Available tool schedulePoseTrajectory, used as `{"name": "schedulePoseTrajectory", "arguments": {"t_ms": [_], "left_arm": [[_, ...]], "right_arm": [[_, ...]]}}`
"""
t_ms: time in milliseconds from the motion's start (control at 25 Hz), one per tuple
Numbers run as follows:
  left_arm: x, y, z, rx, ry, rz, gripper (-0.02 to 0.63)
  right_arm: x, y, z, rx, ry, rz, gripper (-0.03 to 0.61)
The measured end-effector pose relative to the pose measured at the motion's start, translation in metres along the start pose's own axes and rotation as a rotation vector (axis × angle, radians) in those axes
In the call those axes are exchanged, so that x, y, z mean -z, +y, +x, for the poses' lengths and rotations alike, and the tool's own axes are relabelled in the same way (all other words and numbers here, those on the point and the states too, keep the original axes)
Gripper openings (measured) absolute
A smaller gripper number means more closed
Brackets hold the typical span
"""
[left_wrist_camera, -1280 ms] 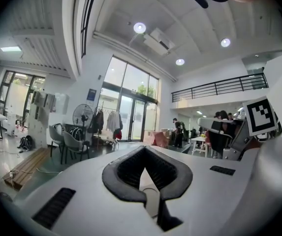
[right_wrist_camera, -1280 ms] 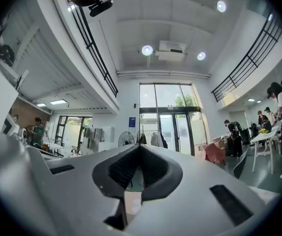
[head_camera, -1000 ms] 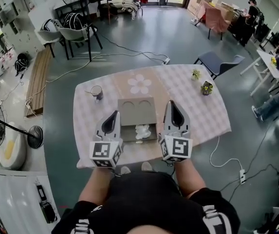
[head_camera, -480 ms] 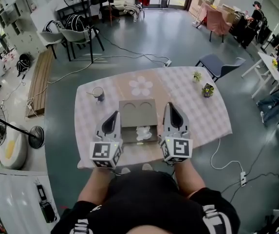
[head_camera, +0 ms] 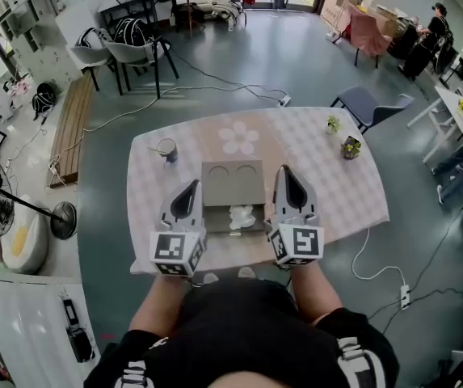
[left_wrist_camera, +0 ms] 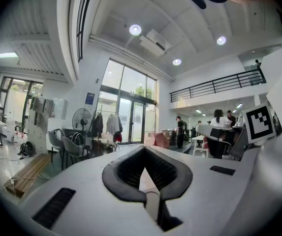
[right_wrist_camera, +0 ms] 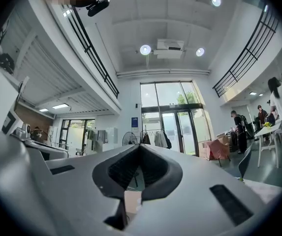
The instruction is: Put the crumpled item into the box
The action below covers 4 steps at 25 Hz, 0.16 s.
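Note:
An open cardboard box (head_camera: 232, 183) lies at the middle of the checked table (head_camera: 336, 192), its flap with two round cut-outs folded back. A crumpled white item (head_camera: 242, 216) rests inside the box's near part. My left gripper (head_camera: 187, 187) hovers just left of the box, my right gripper (head_camera: 288, 174) just right of it. Both are level with the crumpled item. Each one's jaws are shut with nothing between them. The left gripper (left_wrist_camera: 143, 151) and the right gripper (right_wrist_camera: 140, 146) both look out over the room in their own views, which show no table or box.
A small cup (head_camera: 166, 149) stands at the table's far left, and a flower mat (head_camera: 240, 138) lies behind the box. Two little potted plants (head_camera: 350, 147) are at the far right. Chairs (head_camera: 368, 105), a fan stand (head_camera: 63, 220) and floor cables (head_camera: 376, 269) surround the table.
The head view has shifted a little, so the table sits slightly further right in frame. Both grippers stay shut beside the box, and the crumpled item has not moved.

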State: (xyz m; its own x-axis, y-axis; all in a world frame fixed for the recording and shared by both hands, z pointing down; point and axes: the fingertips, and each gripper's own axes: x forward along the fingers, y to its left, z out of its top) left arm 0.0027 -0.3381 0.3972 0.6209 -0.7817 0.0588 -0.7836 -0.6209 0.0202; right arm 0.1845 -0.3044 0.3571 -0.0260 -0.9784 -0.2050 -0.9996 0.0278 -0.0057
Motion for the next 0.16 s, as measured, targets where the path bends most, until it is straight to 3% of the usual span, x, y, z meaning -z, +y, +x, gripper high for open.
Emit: {"name": "schedulePoseTrajectory", "arguments": {"t_ms": [160], "left_arm": [[-0.0006,0.0015,0.0041,-0.001,-0.008,-0.001,-0.005]], "right_arm": [[0.0006,0.0012,0.0036,-0.011,0.000,0.011,0.002]]}}
